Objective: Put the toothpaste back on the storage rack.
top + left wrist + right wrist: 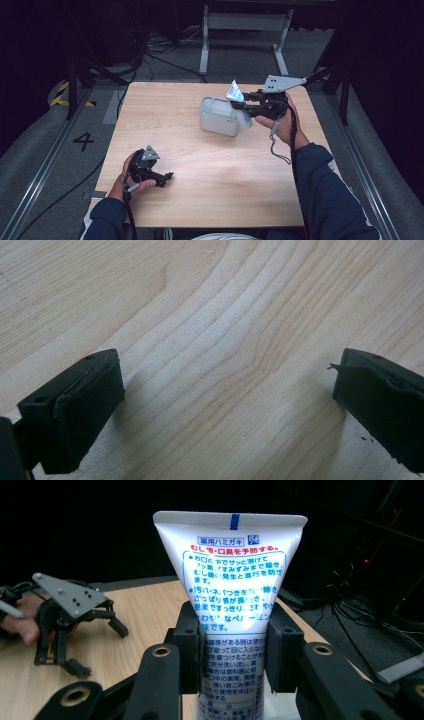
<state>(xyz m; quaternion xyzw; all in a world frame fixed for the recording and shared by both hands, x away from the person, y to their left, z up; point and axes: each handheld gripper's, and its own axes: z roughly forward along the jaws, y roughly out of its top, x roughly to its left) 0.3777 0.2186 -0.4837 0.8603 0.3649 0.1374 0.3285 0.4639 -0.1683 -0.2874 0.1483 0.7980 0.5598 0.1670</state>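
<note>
White with blue and red writing on it, a tube (231, 605) of toothpaste stands upright between the jaws of the right gripper (232, 655) — both black pads press on its sides, so the claw is closed tight around it. The flat crimped end of the tube points up and has a small blue mark in the middle. In the high view the tube (238, 102) is held up in the air, at the right edge of a pale grey box (219, 117) with round corners. The box sits on the wooden table (210, 175), toward the far side. The right gripper (250, 104) has a grey three-cornered plate on top, and a hand (276, 121) in a dark blue sleeve holds it. Well apart from all this, near the front left of the table, is the left gripper (169, 176). It rests low on the wood — its jaws are spread wide and nothing is between them. In its own view, the left gripper (225, 405) shows bare pale wood between the two black pads.
</note>
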